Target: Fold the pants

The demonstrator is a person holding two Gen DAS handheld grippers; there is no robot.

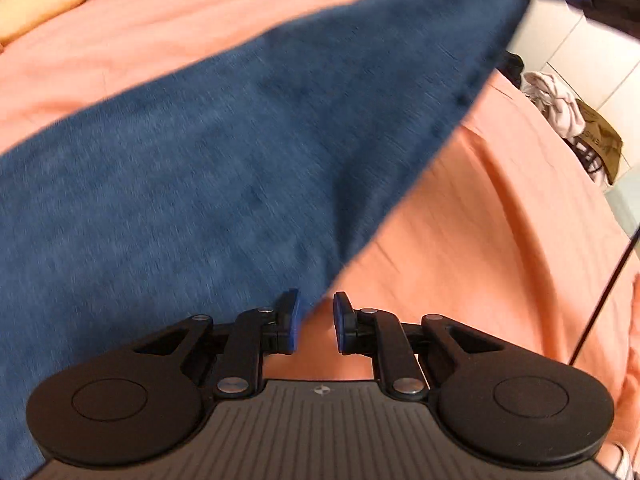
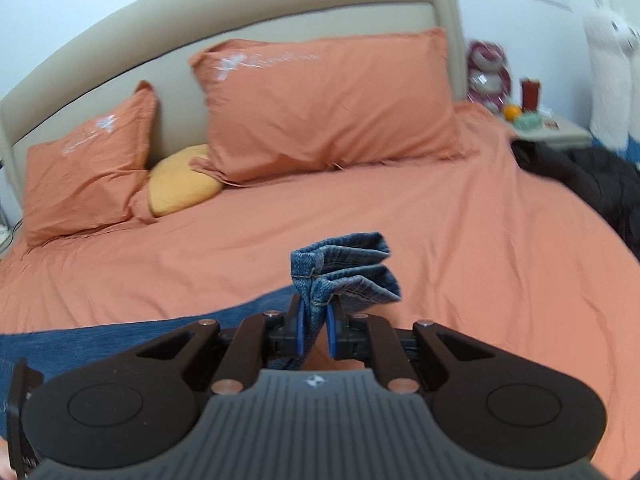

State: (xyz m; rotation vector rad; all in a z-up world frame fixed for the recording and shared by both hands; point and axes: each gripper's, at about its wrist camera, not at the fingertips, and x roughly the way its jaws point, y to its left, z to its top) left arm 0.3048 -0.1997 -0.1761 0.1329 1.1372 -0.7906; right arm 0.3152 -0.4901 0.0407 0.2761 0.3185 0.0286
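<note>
The pants are blue denim jeans (image 1: 224, 168) stretched across an orange bed. In the left wrist view my left gripper (image 1: 316, 322) is open, its blue pads apart, right at the near corner of the jeans; the cloth edge touches the left pad but is not clamped. In the right wrist view my right gripper (image 2: 314, 330) is shut on the bunched hem of the jeans (image 2: 344, 268), which sticks up beyond the fingers. More denim (image 2: 140, 336) trails to the lower left.
The orange bedsheet (image 2: 440, 248) covers the bed. Two orange pillows (image 2: 328, 104) and a yellow cushion (image 2: 180, 188) lie against the beige headboard. A nightstand (image 2: 548, 128) with small items stands far right. Dark clothing (image 2: 592, 184) lies at the bed's right edge.
</note>
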